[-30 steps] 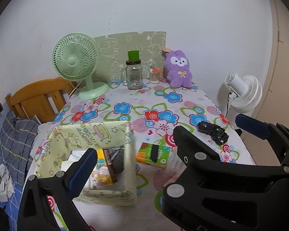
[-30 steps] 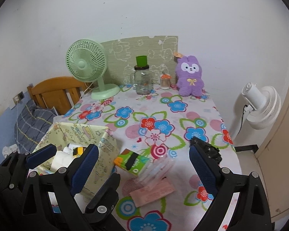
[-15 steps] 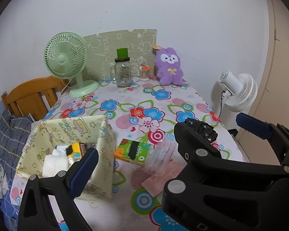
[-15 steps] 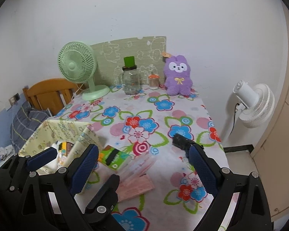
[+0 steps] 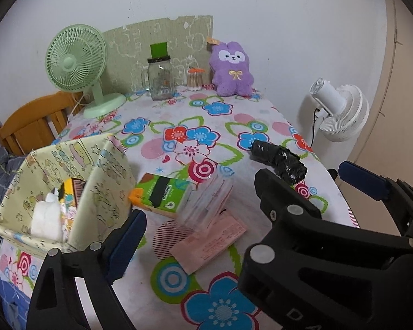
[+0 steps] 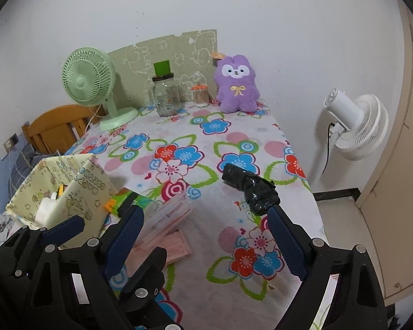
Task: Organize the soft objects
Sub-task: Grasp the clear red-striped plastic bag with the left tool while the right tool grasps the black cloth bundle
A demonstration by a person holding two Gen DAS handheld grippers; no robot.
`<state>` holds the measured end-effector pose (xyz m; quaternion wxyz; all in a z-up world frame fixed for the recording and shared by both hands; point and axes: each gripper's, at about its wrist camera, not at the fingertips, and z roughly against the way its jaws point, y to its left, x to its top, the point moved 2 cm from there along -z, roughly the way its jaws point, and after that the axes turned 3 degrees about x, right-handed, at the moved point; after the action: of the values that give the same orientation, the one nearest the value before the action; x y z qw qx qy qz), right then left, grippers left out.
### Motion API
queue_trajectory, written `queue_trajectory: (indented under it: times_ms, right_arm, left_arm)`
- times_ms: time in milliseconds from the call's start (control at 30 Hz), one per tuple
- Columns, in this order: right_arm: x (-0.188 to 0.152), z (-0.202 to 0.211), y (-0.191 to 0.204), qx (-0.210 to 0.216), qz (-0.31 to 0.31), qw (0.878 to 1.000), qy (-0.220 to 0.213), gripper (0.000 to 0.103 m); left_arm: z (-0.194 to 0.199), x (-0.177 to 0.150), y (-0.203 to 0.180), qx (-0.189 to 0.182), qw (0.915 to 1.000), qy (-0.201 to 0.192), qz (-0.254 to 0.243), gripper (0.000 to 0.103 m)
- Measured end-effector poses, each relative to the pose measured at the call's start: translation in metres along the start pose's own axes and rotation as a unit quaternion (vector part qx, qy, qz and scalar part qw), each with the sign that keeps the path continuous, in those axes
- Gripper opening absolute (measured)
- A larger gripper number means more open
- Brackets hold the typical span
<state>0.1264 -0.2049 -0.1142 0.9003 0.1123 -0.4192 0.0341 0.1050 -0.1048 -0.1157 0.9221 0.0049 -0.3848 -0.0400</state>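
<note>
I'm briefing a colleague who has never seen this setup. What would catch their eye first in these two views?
Probably the loud floral tablecloth, then the purple plush bunny sitting at the far edge against the wall, right of a glass jar and a green desk fan. Nearer, a crumpled black bag roll lies on the right, and a pale yellow fabric bin stands on the left.
</note>
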Motion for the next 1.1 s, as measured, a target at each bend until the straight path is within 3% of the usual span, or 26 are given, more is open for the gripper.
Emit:
queue_trajectory:
  times_ms: [500, 767, 867, 1033, 1100]
  right_arm:
    - [-0.026, -0.044, -0.003, 0.020, -0.013, 0.998, 0.059, 0.085]
    - [-0.019, -0.061, -0.001, 0.022, -0.008, 0.998, 0.066, 0.085]
    - [-0.015, -0.065, -0.003, 0.019, -0.004, 0.998, 0.068, 0.085]
    - [-0.009, -0.070, -0.011, 0.014, -0.001, 0.998, 0.067, 0.085]
    - [-0.005, -0.071, -0.014, 0.013, -0.002, 0.998, 0.065, 0.085]
  left_arm:
    - [-0.043, -0.020, 0.008, 0.014, 0.9983, 0.056, -0.004, 0.093]
    - [-0.056, -0.014, 0.013, 0.018, 0.9982, 0.058, 0.001, 0.091]
    - [-0.060, -0.009, 0.011, 0.017, 0.9984, 0.054, 0.000, 0.085]
    - [-0.070, -0.001, 0.009, 0.023, 0.9980, 0.059, 0.000, 0.066]
    - [-0.071, 0.003, 0.006, 0.020, 0.9983, 0.056, 0.000, 0.066]
